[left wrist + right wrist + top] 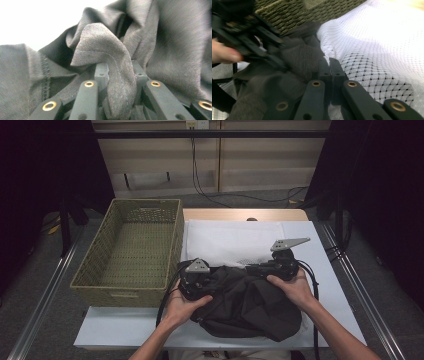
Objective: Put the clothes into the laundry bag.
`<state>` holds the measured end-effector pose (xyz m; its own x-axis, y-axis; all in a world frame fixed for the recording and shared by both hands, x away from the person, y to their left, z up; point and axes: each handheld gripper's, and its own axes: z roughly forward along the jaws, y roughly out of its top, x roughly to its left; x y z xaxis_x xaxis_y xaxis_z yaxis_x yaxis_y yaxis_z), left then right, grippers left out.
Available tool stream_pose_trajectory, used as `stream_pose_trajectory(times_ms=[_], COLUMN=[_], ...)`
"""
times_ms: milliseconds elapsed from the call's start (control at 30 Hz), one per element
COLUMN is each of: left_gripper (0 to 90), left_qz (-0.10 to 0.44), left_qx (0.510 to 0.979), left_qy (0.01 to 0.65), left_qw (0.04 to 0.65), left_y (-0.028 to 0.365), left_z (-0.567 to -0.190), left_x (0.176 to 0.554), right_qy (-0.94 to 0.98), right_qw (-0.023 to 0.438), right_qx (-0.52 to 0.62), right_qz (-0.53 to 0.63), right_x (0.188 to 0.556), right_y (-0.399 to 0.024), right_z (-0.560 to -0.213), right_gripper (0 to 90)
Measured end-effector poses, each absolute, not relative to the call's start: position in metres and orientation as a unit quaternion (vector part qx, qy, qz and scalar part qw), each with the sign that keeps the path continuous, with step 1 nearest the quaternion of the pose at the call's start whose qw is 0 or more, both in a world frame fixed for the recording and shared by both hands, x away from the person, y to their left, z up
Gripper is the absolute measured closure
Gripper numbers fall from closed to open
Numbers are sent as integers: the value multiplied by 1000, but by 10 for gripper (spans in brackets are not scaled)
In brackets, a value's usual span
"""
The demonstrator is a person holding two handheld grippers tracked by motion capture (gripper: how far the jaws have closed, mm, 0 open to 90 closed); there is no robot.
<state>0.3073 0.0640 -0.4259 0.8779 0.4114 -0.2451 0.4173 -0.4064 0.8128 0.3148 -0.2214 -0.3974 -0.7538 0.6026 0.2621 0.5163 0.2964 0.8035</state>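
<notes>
left gripper (196, 279): mine, held in my left hand (181, 306) at the near left edge of the dark garment (247, 302). in the left gripper view a hemmed fold of grey cloth (117, 72) runs down between my two jaws, and the jaws stand close on either side of it, pressing on the fold. i am gripping the garment here.
right gripper (272, 266): mine, held in my right hand (295, 287) at the far right edge of the garment. in the right gripper view my jaws (332, 72) meet tip to tip, closed; the tips sit right at the line where the dark cloth meets the white mesh. i cannot tell whether any cloth is pinched in them.
garment: a dark grey, crumpled heap on the near middle of the table (330, 285), between my two hands. its far edge lies over the white mesh cloth (235, 242).
mesh cloth: white, spread flat on the table beyond the garment, with a patch of dark dots (372, 75) near my right jaws.
basket (127, 290): woven, olive green, standing to the left of the table, just beside the mesh cloth. my left gripper is near its right wall.
other gripper, seen from the right: blurred, dark, at the upper left of the right gripper view (249, 37), over the garment, with the basket behind it.
cables: black, trailing from each gripper toward me along my forearms.
</notes>
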Motion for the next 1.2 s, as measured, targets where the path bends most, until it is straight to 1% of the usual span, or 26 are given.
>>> stream_pose_trajectory(times_ms=[33,100,367,433,533,667,800,900,1033,1133,1200], left_gripper=[733,735,739,739,739,740,744,746,748,748,747], left_qz=[2,-6,-30,-34,-37,-25,-28,-9,-10,10,15], left_qx=[839,831,830,833,838,853,852,862,857,861,854], left_qy=[243,231,185,171,156,138,151,162,187,195,214], left_qw=[488,505,525,524,522,503,501,480,480,470,473], left_y=[62,55,14,4,-13,-35,-41,-44,-43,-41,-39], left_z=[-422,-416,-403,-400,-396,-400,-411,-421,-429,-431,-435], left_x=[306,302,293,292,289,287,297,306,321,325,330], right_qy=[803,801,794,789,785,782,780,776,771,771,774], right_qw=[44,38,33,26,29,29,33,37,41,42,41], right_qx=[348,348,352,355,357,359,354,353,351,352,350], right_qz=[482,486,495,500,505,509,516,522,529,529,526], right_x=[315,316,319,319,318,318,316,314,311,311,310], right_y=[-222,-222,-224,-225,-229,-231,-233,-237,-241,-243,-243], right_z=[-398,-398,-399,-398,-396,-394,-387,-381,-373,-373,-373], right_gripper=[900,900,900,900,900,900,900,900,900,900,900])
